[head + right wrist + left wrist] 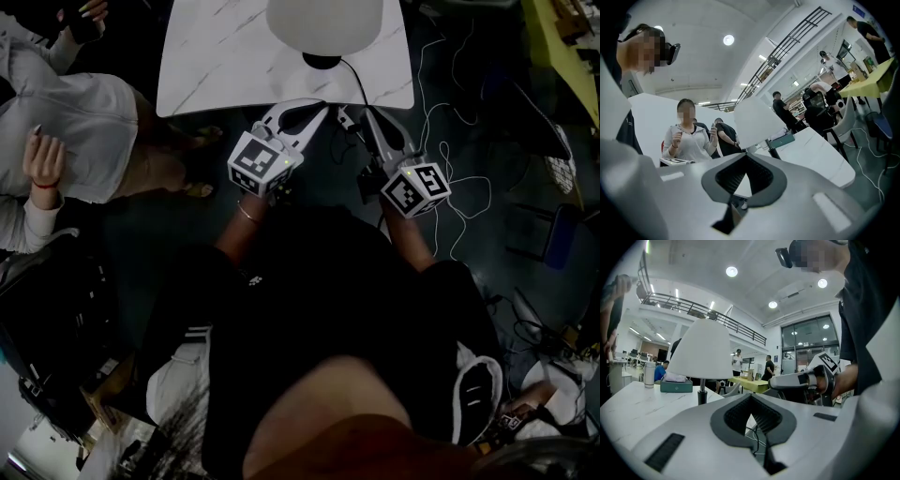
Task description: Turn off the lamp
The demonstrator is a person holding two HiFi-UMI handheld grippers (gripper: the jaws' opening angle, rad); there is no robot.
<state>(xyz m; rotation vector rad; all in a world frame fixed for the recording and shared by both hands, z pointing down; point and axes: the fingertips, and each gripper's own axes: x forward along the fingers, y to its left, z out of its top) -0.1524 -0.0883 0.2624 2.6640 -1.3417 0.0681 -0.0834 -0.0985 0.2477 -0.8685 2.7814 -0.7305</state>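
Both hand-held grippers are held side by side in front of the person, short of the near edge of the white marbled tabletop (211, 70), and neither touches anything on it. The left hand-held gripper (317, 107) points up and to the right in the head view; its own view shows the jaws closed tip to tip with nothing between them, only the diamond-shaped gap of the ribbed pads (761, 420) behind the tips. The right hand-held gripper (349, 116) points up and to the left, so the two sets of tips lie near each other just below the tabletop's edge; its jaws are likewise closed and empty. The lamp (323, 23) stands on the tabletop beyond both tips, close to the near edge, its wide white shade over a dark round base. A black cord (360, 84) runs from the base over the edge, just beside the right hand-held gripper. In the left gripper view a teal tissue box (676, 386) and a pale tumbler (649, 375) sit on the tabletop behind the lamp. A seated person in a white top (80, 127) is at the tabletop's left side in the head view. Thin white cables (459, 192) lie looped on the dark floor to the right.
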